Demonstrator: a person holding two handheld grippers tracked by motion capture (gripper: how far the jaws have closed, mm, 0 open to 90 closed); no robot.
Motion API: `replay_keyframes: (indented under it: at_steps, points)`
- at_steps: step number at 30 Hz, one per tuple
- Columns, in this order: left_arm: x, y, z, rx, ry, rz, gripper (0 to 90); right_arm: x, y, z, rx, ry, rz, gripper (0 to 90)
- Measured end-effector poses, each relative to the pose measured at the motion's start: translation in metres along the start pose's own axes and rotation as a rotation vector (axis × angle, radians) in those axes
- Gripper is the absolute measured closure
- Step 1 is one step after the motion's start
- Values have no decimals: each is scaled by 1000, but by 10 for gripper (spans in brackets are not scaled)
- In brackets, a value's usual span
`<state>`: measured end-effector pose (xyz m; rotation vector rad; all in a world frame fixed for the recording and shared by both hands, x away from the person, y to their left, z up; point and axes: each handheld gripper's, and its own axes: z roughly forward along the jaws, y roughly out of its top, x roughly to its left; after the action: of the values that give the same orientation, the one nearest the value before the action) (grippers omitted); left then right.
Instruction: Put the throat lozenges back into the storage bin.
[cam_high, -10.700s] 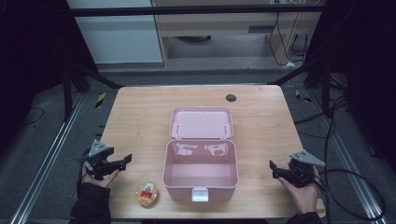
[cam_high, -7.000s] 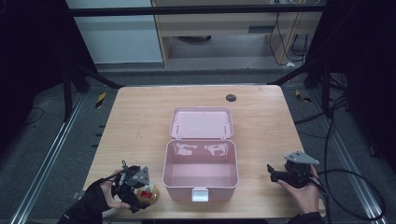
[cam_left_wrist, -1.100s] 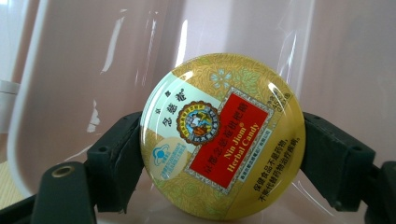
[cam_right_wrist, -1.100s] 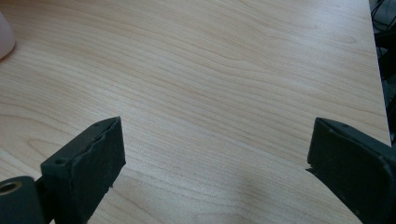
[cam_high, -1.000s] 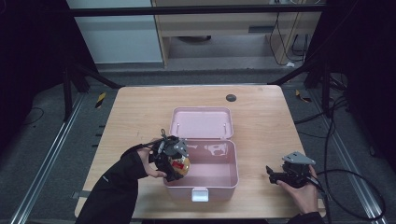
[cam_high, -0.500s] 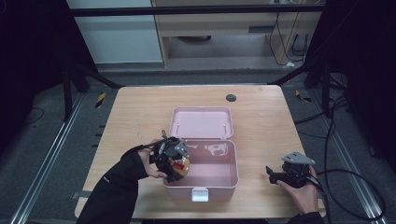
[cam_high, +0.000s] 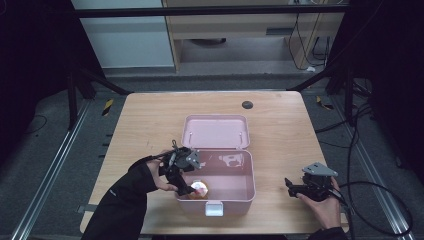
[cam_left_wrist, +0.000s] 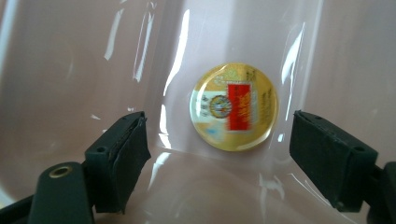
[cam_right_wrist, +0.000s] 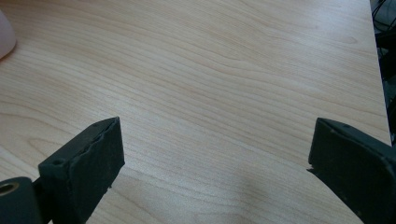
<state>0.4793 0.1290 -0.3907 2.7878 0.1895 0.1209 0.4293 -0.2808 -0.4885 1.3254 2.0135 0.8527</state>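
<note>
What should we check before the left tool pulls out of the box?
1. Packet in the box: ok, on the floor at the near left.
2. Left tool let go: ok, jaws have just been opening, pads clear of the wrap.
3. Packet fully flat: cannot tell.
4. Lid open: ok, lying back.
5. Right tool clear: ok, open over bare table.
6. Latch unobstructed: ok.

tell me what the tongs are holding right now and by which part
Nothing. The left tongs stand open around the wrapped snack lying in the pink box; the right tongs stand open over the table.
</note>
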Motion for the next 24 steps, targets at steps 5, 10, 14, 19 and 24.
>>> replay_keyframes:
  at_steps: [5, 10, 14, 19, 24]
  points:
    - [-1, -2, -12, -48, 17, -10, 204, -1, 0, -1, -3, -4, -2, 38]
    - [0, -6, -30, -115, 57, -53, 231, -2, 0, -1, -8, -7, 2, 40]
    - [4, -12, -40, -160, 84, -101, 230, -2, 0, -1, -7, -8, 2, 40]
    - [6, -24, -53, -206, 137, -151, 241, -2, 0, -2, -5, -9, 4, 40]
    - [7, -41, -65, -260, 183, -203, 244, -2, 0, -2, -4, -13, 2, 40]
